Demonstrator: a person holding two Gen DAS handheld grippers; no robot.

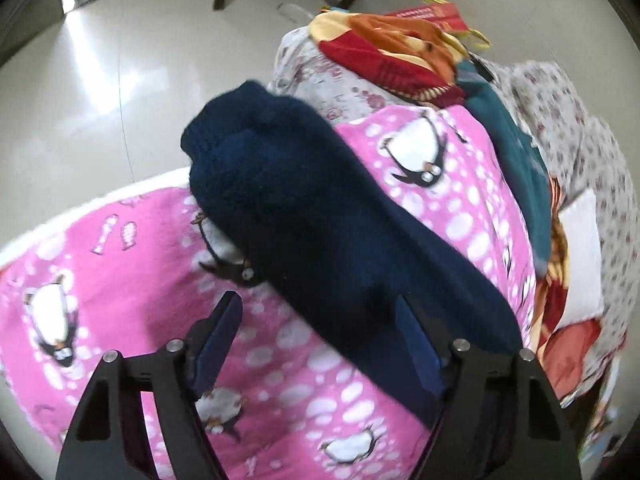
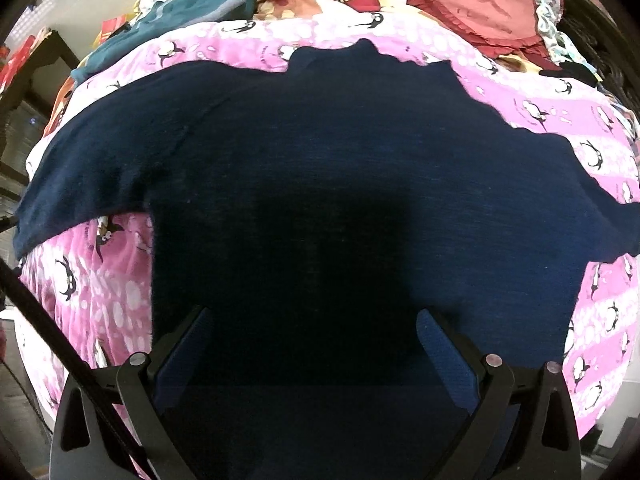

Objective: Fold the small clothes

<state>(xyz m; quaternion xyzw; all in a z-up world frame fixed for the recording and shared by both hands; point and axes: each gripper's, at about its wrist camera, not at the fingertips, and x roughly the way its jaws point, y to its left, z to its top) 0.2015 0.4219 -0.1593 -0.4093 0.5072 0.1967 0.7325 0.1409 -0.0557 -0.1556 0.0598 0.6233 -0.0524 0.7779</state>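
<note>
a dark navy knitted sweater (image 2: 320,168) is lying spread flat on a pink fleece blanket printed with penguins (image 2: 600,128), which is covering the bed. the sweater body is occupying the middle of the blanket, with one sleeve reaching toward each side edge.

the left gripper (image 1: 320,316) is pointing steeply down over one navy sleeve (image 1: 320,208). the sleeve's long axis is running diagonally, from its cuff near the blanket's side edge toward the sweater body. the jaws are standing partly apart. the sleeve is passing between the black fingers (image 1: 220,332), close by the finger on the body side, but the pads are not visibly pressing on it, so no grip is being made yet.

the right gripper (image 2: 316,332) is hanging over the lower part of the sweater body, jaws standing wide, with cloth beneath and nothing held.

the left gripper is the nearer to the sleeve. judged from this layout, the coming move is a pinch on the sleeve, followed by a fold inward across the body. the blanket pile could be caught along with the knit.

folded clothes in red, orange and teal (image 1: 400,52) are lying at the far edge.
</note>
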